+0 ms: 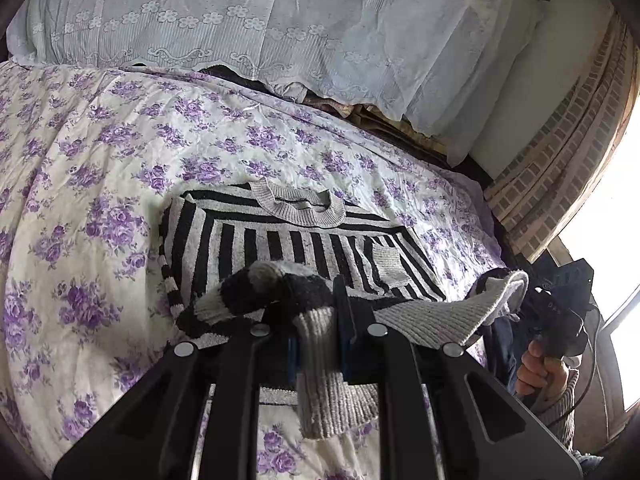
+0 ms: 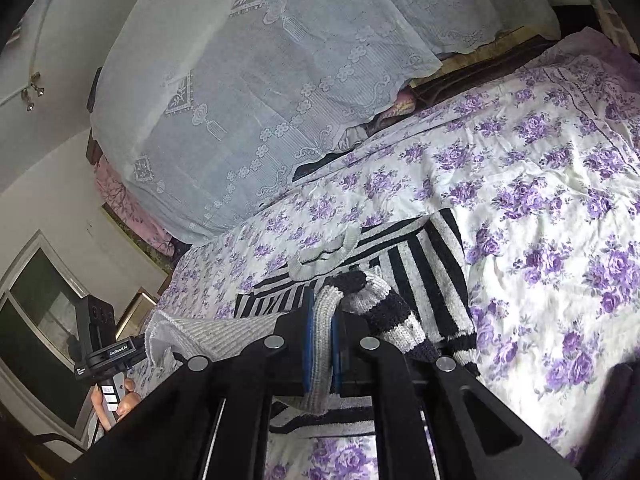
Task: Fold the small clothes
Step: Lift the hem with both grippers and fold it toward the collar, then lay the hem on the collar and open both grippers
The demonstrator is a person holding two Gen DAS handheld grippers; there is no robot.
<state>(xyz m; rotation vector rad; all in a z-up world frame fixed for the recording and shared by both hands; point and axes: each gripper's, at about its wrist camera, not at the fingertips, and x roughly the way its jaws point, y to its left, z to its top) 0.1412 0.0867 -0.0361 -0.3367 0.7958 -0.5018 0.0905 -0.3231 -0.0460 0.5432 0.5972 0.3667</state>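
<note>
Bedspread [image 1: 80,168]: white with purple roses, lying wrinkled across the whole bed and taking up the left of the left wrist view and the right of the right wrist view [image 2: 560,200].
Sweater [image 1: 248,240]: a small black-and-grey striped knit, lying flat on the bedspread with its grey ribbed collar [image 1: 300,206] pointing away from the cameras; it is sitting just ahead of both grippers, seen again in the right wrist view [image 2: 432,264].
Sleeve [image 1: 256,284]: a striped sleeve is arching up off the sweater body and running into the left gripper.
Left gripper [image 1: 318,344]: its jaws are pressing together on the grey ribbed cuff, which is hanging down below the fingers.
Hem [image 1: 432,316]: the grey ribbed edge is stretching rightward from the left gripper toward the other tool.
Right gripper [image 2: 319,350]: its jaws are clamping a grey ribbed band of the same sweater, with a striped sleeve [image 2: 384,312] curling over to the right of the fingers.
Right hand [image 1: 540,368]: wrapping around the right tool's handle at the right edge of the left wrist view.
Left hand [image 2: 114,398]: gripping the left tool's handle at the lower left of the right wrist view.
Lace cover [image 1: 240,20]: pale blue-white lace is draping over a pile at the far side of the bed.
</note>
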